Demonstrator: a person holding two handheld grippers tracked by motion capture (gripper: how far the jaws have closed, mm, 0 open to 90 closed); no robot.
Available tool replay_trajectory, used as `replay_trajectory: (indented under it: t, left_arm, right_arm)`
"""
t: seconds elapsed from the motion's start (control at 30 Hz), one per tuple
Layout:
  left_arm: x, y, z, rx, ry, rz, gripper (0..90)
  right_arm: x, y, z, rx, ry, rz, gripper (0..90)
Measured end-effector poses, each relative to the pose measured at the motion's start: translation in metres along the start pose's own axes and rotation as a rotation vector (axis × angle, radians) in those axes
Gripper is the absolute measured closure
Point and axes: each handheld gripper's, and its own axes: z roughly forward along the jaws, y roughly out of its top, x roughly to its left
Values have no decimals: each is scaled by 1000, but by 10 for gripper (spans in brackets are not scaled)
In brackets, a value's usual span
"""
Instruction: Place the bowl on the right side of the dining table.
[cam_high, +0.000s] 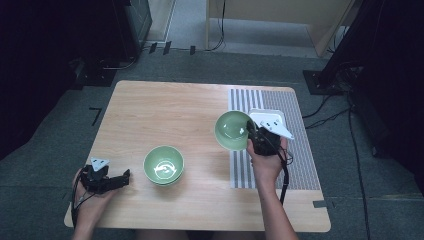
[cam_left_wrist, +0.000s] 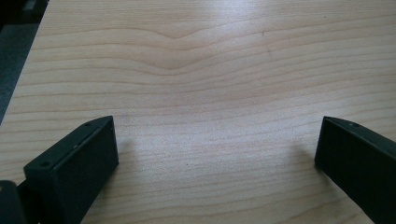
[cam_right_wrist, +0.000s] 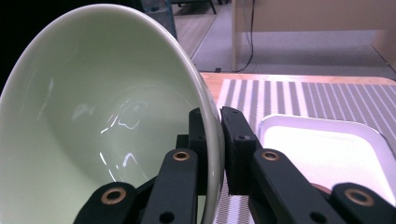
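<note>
Recording lab: wooden table (cam_high: 165, 107) on grey carpet (cam_high: 45, 145), black curtains (cam_high: 35, 55), floor cables (cam_high: 325, 112), equipment stands (cam_high: 327, 75).

Pale green bowls (cam_high: 163, 164), striped mat (cam_high: 295, 165)

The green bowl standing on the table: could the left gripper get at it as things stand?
Probably yes. The left gripper lies open beside the green bowl, only bare table between them; the right gripper holds another bowl farther off.
</note>
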Motion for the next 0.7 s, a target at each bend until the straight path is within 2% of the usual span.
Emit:
replay_trajectory:
  t: [0.33, 0.5, 0.7]
  left_arm:
    - [0, 0, 0, 0, 2, -3, 0]
    - [-1, 1, 1, -2, 8, -11, 0]
    - [-2, 1, 1, -1, 13, -14, 0]
  right_arm:
    - [-24, 1, 3, 11, -46, 20, 842]
    - [-34, 2, 6, 18, -61, 43, 842]
    - [-53, 2, 11, 23, -93, 71, 842]
